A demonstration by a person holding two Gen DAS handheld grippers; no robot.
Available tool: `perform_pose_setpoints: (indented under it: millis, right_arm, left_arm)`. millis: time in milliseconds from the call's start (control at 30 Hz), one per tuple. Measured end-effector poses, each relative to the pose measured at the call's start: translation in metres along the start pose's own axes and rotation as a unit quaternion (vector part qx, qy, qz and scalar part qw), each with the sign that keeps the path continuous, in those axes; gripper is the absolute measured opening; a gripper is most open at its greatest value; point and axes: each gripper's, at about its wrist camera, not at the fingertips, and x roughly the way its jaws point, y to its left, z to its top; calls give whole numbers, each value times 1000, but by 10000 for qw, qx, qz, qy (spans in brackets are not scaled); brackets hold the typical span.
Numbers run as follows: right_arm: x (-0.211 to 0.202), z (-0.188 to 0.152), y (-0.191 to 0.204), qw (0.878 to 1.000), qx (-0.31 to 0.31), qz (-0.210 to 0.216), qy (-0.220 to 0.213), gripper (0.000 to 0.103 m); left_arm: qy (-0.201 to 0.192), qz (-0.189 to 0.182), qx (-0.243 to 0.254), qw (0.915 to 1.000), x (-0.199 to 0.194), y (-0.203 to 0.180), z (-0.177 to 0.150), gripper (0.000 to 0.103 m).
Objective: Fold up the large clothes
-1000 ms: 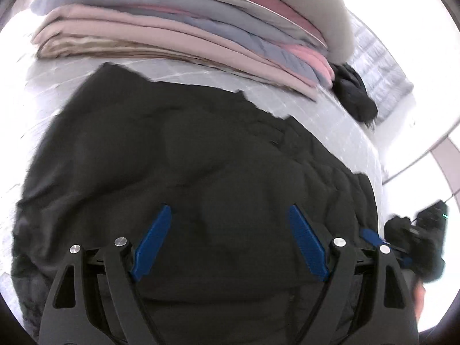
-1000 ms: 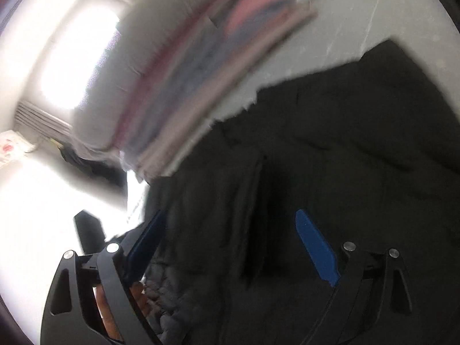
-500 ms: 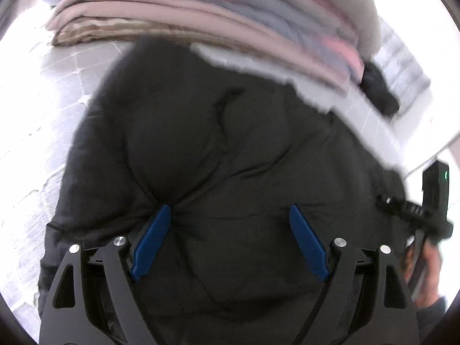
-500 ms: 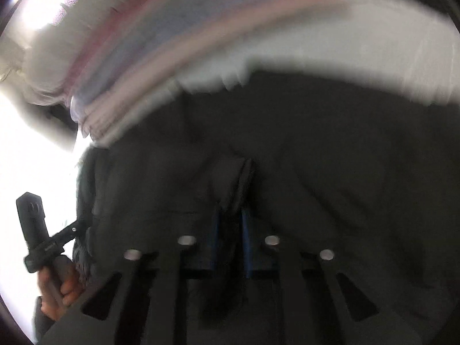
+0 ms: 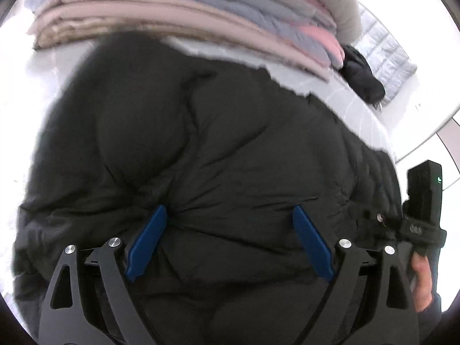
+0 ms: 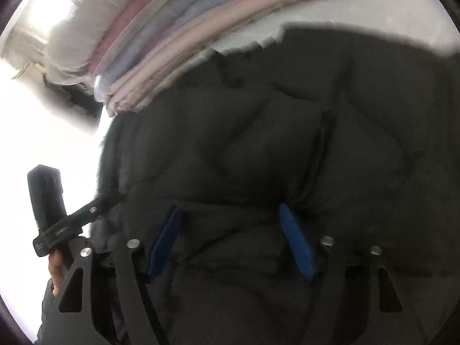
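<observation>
A black puffy jacket [image 5: 230, 129] lies spread on a pale quilted bed [image 5: 353, 106] and fills most of both views [image 6: 258, 143]. My left gripper [image 5: 230, 210] points down onto it, jaws wide and still opening. The blue fingertips [image 5: 161, 215] dent the padding, and a bulge of fabric lies loose between them. My right gripper [image 6: 229, 207] is also over the jacket, next to a raised seam. Its jaws are opening; jacket fabric lies between the pads without being pinched.
A tall stack of folded pink, grey-blue and beige clothes [image 5: 201, 8] lies just beyond the jacket [image 6: 187, 43]. A second black garment [image 5: 362, 77] and a grey quilted one [image 5: 382, 49] lie at the far right. A hand [image 5: 421, 281] holds the other gripper's handle.
The right gripper was shut on a ridge of the jacket half a second ago and now has its jaws apart. Both grippers have come lower and closer to the jacket.
</observation>
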Motion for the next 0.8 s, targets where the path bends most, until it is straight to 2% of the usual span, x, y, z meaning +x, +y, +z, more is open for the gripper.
perform_pose_setpoints:
  millis: [67,133,167,267,300,400,500,633,700,800]
  right_arm:
    - [-15,0,-5,9994,289,179,-53,63]
    - [-36,-5,3,9986,209,444,-190,63]
    - [-57,-13,11,9974,75,654,-305,67]
    - [-127,-53,16,9940,-151,823,-707,86]
    - [-149,-73,12,9933,-146,865,-758,89]
    - [-199,-132,-8,9948,-16,681,-760,89]
    - [-239,-188,-40,9936,403,554,-895,89]
    - [-269,-253,-96,9834,1335,567,-1094,89]
    - [-278,-277,-117,9796,1583,546,-1115,89]
    - [-278,-307,-139,9727,1915,775,-1054,89]
  left_arm:
    - [55,146,1,9999,-5,-3,0,85]
    - [84,58,-169,9998,-23,-1,0,85]
    - [35,-36,-216,9998,-37,1,-2,85]
    - [-173,-154,-147,9996,-87,8,-17,86]
    - [-196,-212,-124,9995,-109,14,-30,86]
    - [-103,-299,-176,9993,-148,34,-61,89]
    - [22,-226,-286,9993,-185,61,-105,89]
    - [203,-133,-578,9980,-223,101,-165,89]
    - [252,-151,-788,9965,-234,118,-187,89]
    - [360,-223,-1184,9921,-251,145,-225,89]
